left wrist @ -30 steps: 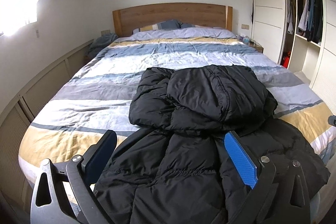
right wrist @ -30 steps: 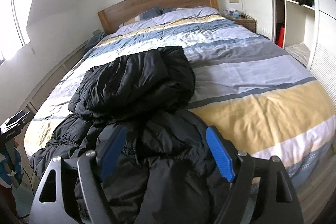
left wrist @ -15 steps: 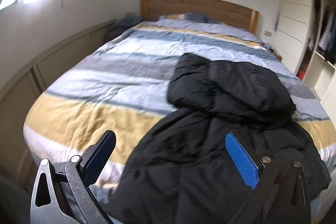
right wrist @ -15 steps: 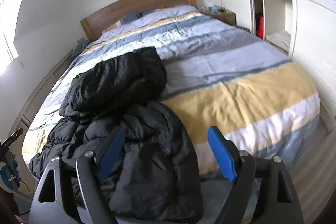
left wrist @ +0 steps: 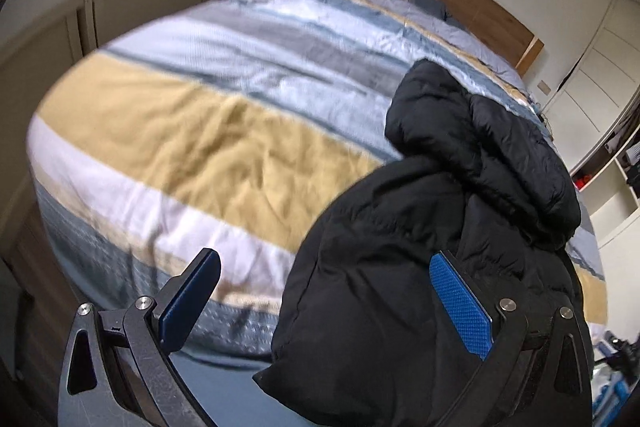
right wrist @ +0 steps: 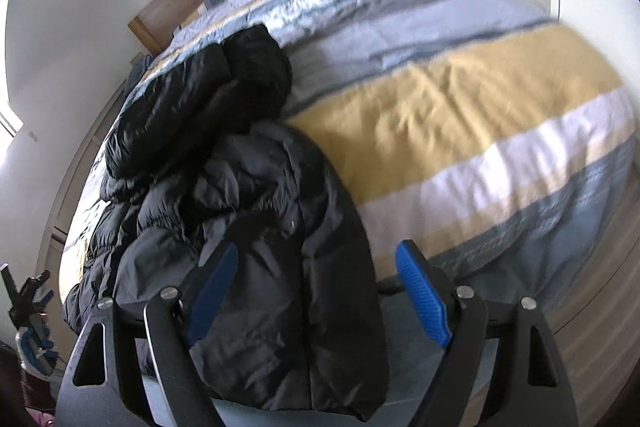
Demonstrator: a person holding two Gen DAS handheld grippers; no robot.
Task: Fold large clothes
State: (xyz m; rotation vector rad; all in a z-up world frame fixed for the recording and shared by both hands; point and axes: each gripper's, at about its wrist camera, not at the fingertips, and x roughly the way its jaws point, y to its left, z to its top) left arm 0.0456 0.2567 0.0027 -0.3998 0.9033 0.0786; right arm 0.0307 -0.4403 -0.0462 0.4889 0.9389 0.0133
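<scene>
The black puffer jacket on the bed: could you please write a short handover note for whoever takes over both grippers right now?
Left gripper: open, empty, aimed down at the jacket's hanging corner on its side.
Right gripper: open, empty, over the other hanging corner; pads not pressing the fabric.
Black puffer jacket: lies bunched on the striped duvet, its near end draped over the foot of the bed, its far part heaped on itself.
Done: no neat fold visible.
Left: grasp both near corners, spread the jacket flat, then fold it.

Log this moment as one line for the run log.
scene: black puffer jacket crumpled on striped bed | left gripper: open, holding nothing | right gripper: open, holding nothing | fold: not started
</scene>
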